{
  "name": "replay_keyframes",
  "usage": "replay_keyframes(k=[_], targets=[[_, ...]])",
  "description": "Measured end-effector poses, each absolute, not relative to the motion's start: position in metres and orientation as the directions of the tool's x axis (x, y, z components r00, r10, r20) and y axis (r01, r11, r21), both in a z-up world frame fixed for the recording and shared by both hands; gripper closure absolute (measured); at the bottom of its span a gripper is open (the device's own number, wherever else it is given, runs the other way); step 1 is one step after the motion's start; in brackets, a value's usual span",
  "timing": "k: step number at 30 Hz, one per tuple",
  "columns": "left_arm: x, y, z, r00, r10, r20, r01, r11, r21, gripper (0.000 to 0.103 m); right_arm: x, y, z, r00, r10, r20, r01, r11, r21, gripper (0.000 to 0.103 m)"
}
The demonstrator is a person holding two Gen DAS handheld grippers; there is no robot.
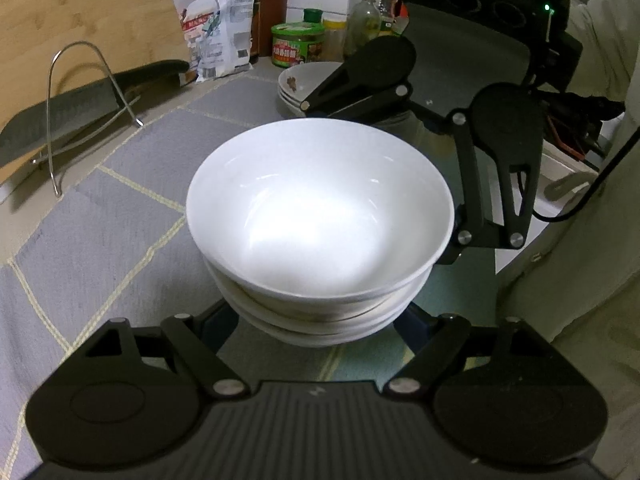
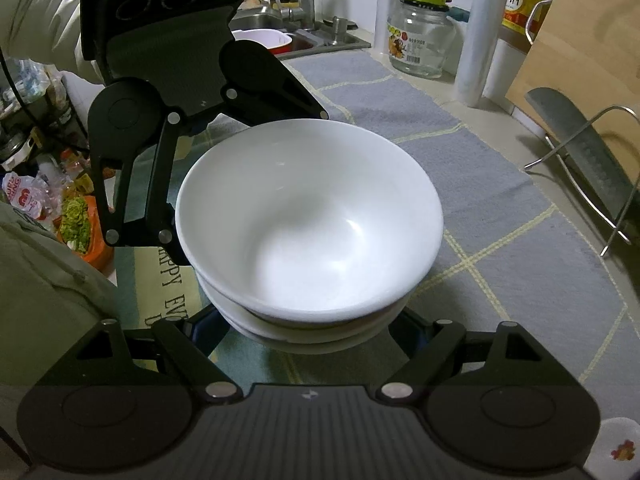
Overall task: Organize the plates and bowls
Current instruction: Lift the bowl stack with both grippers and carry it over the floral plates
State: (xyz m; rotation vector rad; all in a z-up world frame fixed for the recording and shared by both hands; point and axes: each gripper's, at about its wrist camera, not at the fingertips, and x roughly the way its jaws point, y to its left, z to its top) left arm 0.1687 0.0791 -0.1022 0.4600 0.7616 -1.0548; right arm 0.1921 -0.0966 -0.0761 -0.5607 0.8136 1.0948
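Observation:
A stack of white bowls (image 1: 320, 216) fills the middle of the left wrist view, and it also shows in the right wrist view (image 2: 310, 220). My left gripper (image 1: 316, 320) has its fingers spread wide around the lower bowls of the stack; the fingertips are hidden under the bowls. My right gripper (image 2: 312, 320) grips the same stack from the opposite side, its fingers equally wide around the lower bowls. Each gripper shows in the other's view: the right one (image 1: 472, 128) and the left one (image 2: 160, 120). A stack of white plates (image 1: 298, 88) with a floral pattern sits behind.
A grey checked mat (image 1: 120, 208) covers the counter. A cleaver on a wire rack (image 1: 72, 120) stands at left, also shown in the right wrist view (image 2: 592, 168). Jars, bottles and a bag (image 1: 218, 36) line the back. A glass jar (image 2: 420, 36) and sink (image 2: 304, 36) lie beyond.

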Motion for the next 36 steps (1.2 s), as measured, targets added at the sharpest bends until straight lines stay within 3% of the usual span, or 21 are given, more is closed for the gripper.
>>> replay_keyframes(k=[20, 36], targets=[[0.172, -0.013, -0.071, 0.352, -0.577, -0.737, 0.880, 0.471, 0.051, 0.020, 0.200, -0.185, -0.045, 0.260, 0.565, -0.783, -0.940, 0.333, -0.072, 0.014], [0.196, -0.118, -0.065, 0.348, -0.609, -0.713, 0.911, 0.398, 0.105, 0.020, 0.215, -0.286, -0.034, 0.349, 0.528, -0.774, -0.901, 0.416, -0.122, 0.014]])
